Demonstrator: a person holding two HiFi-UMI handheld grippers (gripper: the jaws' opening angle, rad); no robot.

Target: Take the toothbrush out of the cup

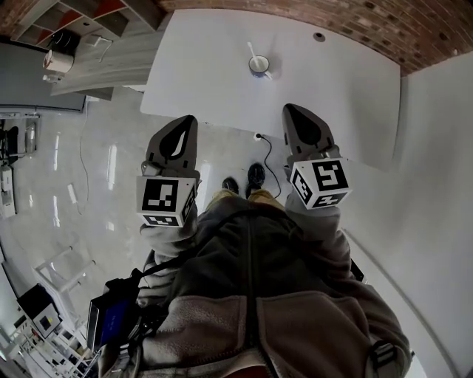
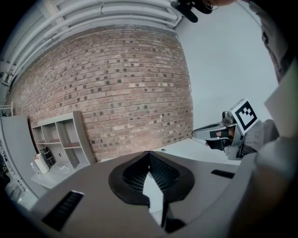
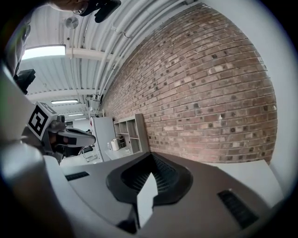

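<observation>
A small white cup [image 1: 259,67] with a blue band stands on the white table [image 1: 214,81], toward its far side. A white toothbrush [image 1: 253,53] leans out of the cup to the upper left. My left gripper [image 1: 191,119] and right gripper [image 1: 287,108] are held side by side above the table's near edge, well short of the cup. Both have their jaws shut, tips meeting, with nothing between them. The left gripper [image 2: 149,153] and right gripper [image 3: 151,155] point at the brick wall in their own views, and neither view shows the cup.
A brick wall [image 1: 355,22] runs behind the table. A grey shelf unit [image 2: 58,139] stands to the left. A round cable hole [image 1: 318,35] sits in the tabletop's far right. A black cable [image 1: 267,159] trails on the floor by the person's shoes [image 1: 255,176].
</observation>
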